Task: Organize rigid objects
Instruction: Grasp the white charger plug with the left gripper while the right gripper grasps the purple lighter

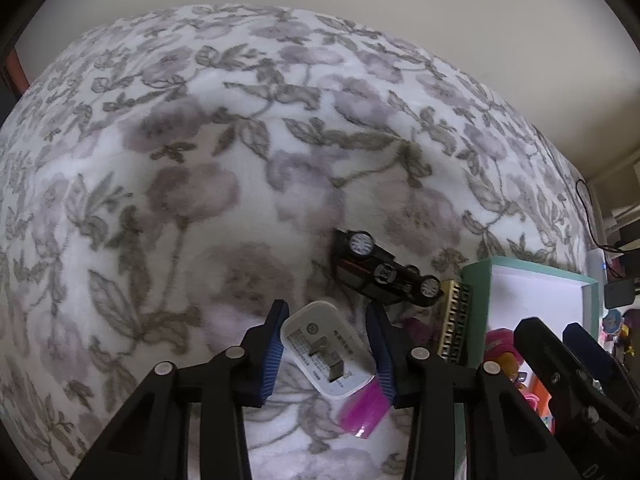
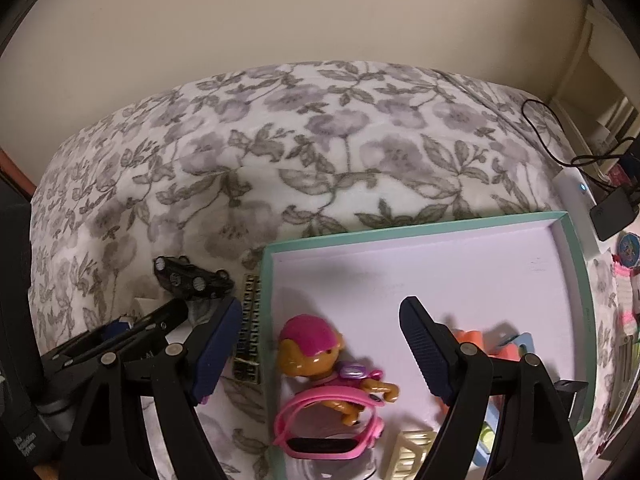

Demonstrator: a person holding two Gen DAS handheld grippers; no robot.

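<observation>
A: Landmark is the teal tray, sitting on the flowered blanket. Where's the left gripper?

B: Just off the tray's left wall, low over the blanket. Jaws apart, one blue pad either side of a white charger plug. The plug lies prongs-up, its long sides angled to the pads. I can't tell whether either pad touches it; I'd call it bracketed, not clamped.

A: Why straddle it that way?

B: My guess: it's the next stray piece bound for the tray, and flat sides are the sure place to pinch a smooth, hard block.

A: Other strays?

B: A black toy car lies upside down, wheels up, farther from the tray's left wall than nothing else but the plug. A gold-and-black patterned block leans against that same wall from outside. Something pink and translucent pokes out beneath the plug; can't identify it.

A: Right gripper?

B: Over the tray's left half, jaws wide apart, holding nothing. Below it, inside the tray, a pup figure in a pink cap with a pink watch beside it. Orange and blue pieces lie toward the tray's right, partly hidden by the jaw.

A: Reading?

B: Tray is the collecting spot; several items in, at least three outside.
</observation>
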